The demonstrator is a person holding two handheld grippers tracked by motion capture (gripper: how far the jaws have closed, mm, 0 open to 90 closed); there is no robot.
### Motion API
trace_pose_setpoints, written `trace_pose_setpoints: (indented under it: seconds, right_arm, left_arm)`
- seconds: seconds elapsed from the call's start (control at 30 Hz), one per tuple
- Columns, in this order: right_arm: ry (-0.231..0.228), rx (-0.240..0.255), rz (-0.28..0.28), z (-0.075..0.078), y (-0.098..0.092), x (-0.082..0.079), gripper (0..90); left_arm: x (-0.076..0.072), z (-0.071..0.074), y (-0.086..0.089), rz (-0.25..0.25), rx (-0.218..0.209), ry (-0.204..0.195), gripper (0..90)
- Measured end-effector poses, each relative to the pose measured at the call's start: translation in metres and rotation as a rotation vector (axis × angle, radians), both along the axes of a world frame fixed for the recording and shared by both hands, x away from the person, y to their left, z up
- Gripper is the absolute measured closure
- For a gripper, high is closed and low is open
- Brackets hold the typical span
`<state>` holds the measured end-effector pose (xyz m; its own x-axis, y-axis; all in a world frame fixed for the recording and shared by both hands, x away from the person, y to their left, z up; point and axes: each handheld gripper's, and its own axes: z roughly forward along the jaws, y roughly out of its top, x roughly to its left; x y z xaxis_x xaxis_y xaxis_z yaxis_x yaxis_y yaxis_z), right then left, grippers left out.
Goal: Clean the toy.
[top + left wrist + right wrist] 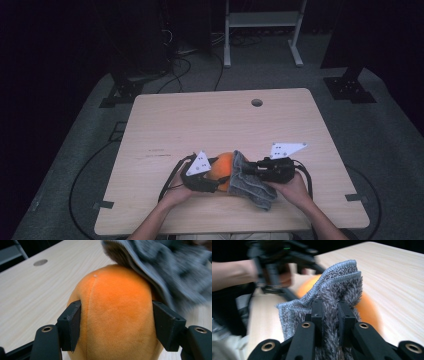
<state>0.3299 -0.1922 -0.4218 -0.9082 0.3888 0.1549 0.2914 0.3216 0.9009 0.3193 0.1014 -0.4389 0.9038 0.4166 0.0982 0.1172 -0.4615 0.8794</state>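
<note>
An orange plush ball lies on the wooden table near its front edge. My left gripper has a jaw on each side of the ball, and both pads touch its fabric. A grey fluffy cloth drapes over the ball's right side. My right gripper is shut on a fold of this cloth and holds it against the ball. In the right gripper view the orange ball shows behind the cloth, with the other hand and its gripper farther off.
A round cable hole sits near the table's far edge. Bare wood stretches across the table's back half. Beyond the table stand a white frame and two dark stand bases on the grey floor.
</note>
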Motion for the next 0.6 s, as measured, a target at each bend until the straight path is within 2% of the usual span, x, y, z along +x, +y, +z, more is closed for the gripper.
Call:
trace_pose_setpoints:
  seconds: [0.1, 0.13, 0.2, 0.27, 0.3, 0.33, 0.37, 0.4, 0.43, 0.47, 0.5, 0.53, 0.57, 0.6]
  right_arm:
    - [0.027, -0.033, -0.065, -0.006, -0.014, 0.008, 77.4]
    - [0.043, -0.035, -0.071, -0.01, -0.017, 0.009, 77.4]
    - [0.061, -0.024, -0.067, -0.014, -0.02, 0.008, 77.4]
    - [0.049, -0.018, -0.046, -0.01, -0.017, 0.003, 77.4]
    - [0.049, -0.018, -0.046, -0.01, -0.017, 0.003, 77.4]
    - [0.031, -0.005, -0.007, -0.003, -0.01, -0.004, 77.4]
    - [0.031, -0.005, -0.007, -0.003, -0.01, -0.004, 77.4]
    - [0.005, 0.004, 0.032, 0.004, 0.001, -0.009, 77.3]
    - [0.005, 0.004, 0.032, 0.004, 0.001, -0.009, 77.3]
    - [-0.03, 0.003, 0.043, 0.011, 0.011, -0.011, 77.4]
    - [-0.03, 0.003, 0.043, 0.011, 0.011, -0.011, 77.4]
    - [-0.041, -0.011, 0.038, 0.012, 0.014, -0.01, 77.4]
    - [-0.032, -0.027, 0.021, 0.008, 0.013, -0.005, 77.4]
    - [-0.032, -0.027, 0.021, 0.008, 0.013, -0.005, 77.4]
  left_arm:
    - [0.002, -0.001, 0.003, -0.011, -0.019, 0.024, 28.3]
    - [0.004, -0.001, 0.002, -0.012, -0.041, 0.038, 22.9]
    - [0.007, -0.001, 0.002, 0.006, -0.085, 0.077, 14.3]
    - [0.009, -0.001, 0.002, 0.013, -0.089, 0.086, 15.1]
    - [0.009, -0.001, 0.002, 0.015, -0.083, 0.08, 15.1]
    - [0.006, -0.001, -0.001, 0.007, -0.056, 0.038, 23.7]
    - [0.006, -0.001, -0.001, 0.007, -0.056, 0.038, 26.3]
    - [0.001, 0.0, -0.007, -0.015, -0.035, -0.003, 27.8]
    - [0.001, 0.0, -0.007, -0.015, -0.035, -0.003, 28.4]
    - [-0.002, 0.0, -0.009, -0.023, -0.022, -0.023, 28.5]
    - [-0.004, 0.001, -0.01, -0.026, -0.012, -0.037, 28.5]
    - [-0.004, 0.002, -0.01, -0.029, -0.011, -0.036, 27.8]
    - [-0.003, 0.002, -0.008, -0.026, -0.018, -0.022, 20.1]
    - [-0.001, 0.002, -0.006, -0.018, -0.032, -0.001, 20.1]
